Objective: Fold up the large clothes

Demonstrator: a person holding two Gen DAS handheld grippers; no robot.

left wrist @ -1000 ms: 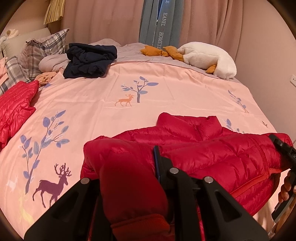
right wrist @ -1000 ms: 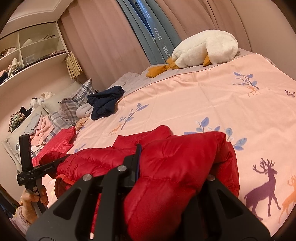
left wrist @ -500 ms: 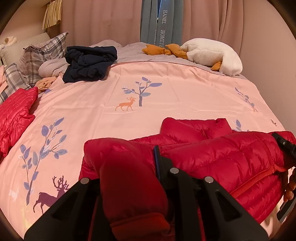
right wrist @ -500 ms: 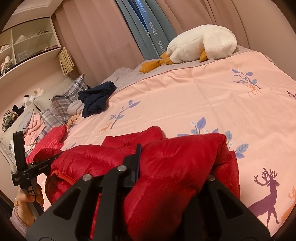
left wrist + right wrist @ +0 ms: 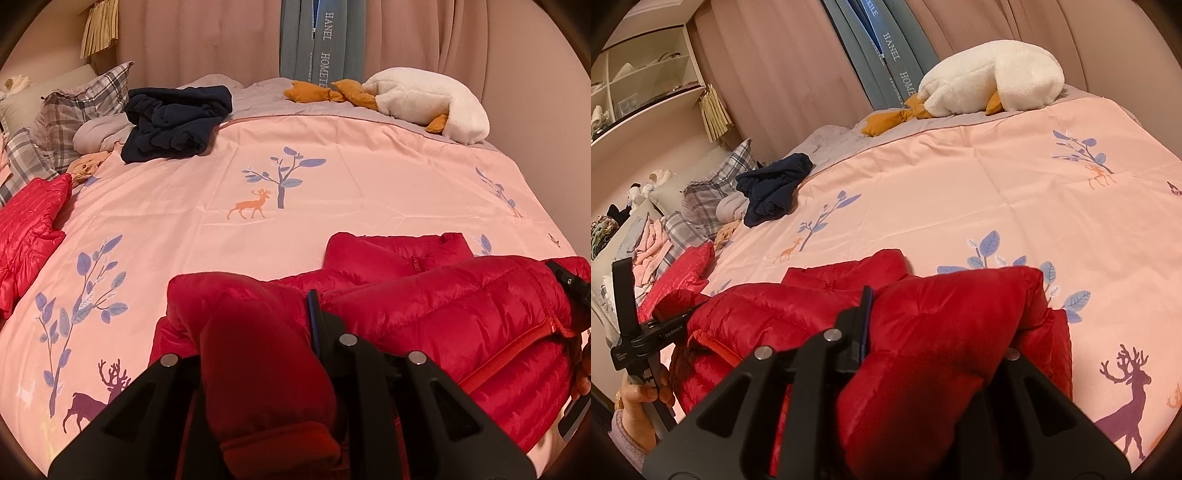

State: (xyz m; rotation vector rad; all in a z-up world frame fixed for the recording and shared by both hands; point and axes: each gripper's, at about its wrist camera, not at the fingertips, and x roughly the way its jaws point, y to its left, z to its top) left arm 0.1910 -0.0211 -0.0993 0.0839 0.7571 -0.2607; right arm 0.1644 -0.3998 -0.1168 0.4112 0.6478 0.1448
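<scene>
Spreading across nearly the whole view, the pink bedcover with its deer and tree prints is lying flat, and more of its far edge and the curtains is showing than a second ago. A red puffer jacket is resting on the near side of the bedcover, its collar pointing toward the middle of the bed; it is sitting lower and nearer the bed's edge than before. A white plush goose, a heap of dark blue clothes and a second red jacket are lying where they were. The left gripper is pinching a thick fold of the jacket's left end, fingers clamped as before. The right gripper is likewise keeping its fingers squeezed on the right end, both having drifted slightly downward together.
</scene>
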